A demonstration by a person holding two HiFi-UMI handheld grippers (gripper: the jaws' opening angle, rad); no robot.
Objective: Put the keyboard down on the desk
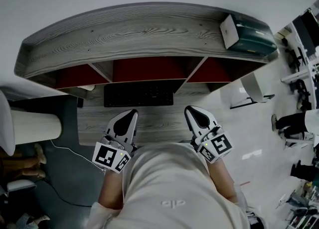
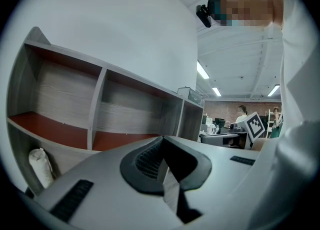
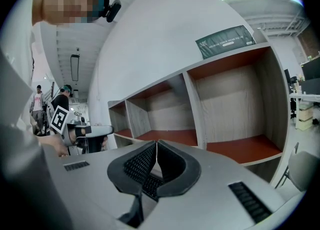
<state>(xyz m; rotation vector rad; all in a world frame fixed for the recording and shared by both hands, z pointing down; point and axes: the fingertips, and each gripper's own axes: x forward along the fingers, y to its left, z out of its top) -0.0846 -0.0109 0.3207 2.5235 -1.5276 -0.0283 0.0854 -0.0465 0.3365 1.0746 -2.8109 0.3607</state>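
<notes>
A black keyboard (image 1: 138, 95) lies flat on the grey wood desk (image 1: 94, 121), close under the shelf unit. My left gripper (image 1: 133, 113) hovers just in front of the keyboard's left half, and its jaws are shut with nothing between them. To the right, my right gripper (image 1: 190, 109) hangs off the keyboard's right end, also shut and empty. Neither gripper touches the keyboard. In the left gripper view the closed left gripper (image 2: 161, 139) points level at the shelf compartments. The right gripper view shows the shut right gripper (image 3: 156, 143) aimed at the same shelves.
The curved grey shelf unit (image 1: 124, 34) with red-floored compartments (image 1: 149, 68) stands at the desk's back. A dark green box (image 1: 247, 35) rests on its top right. A white roll (image 2: 40, 166) lies at the lower left of the shelves. People stand at other desks to the right (image 1: 294, 121).
</notes>
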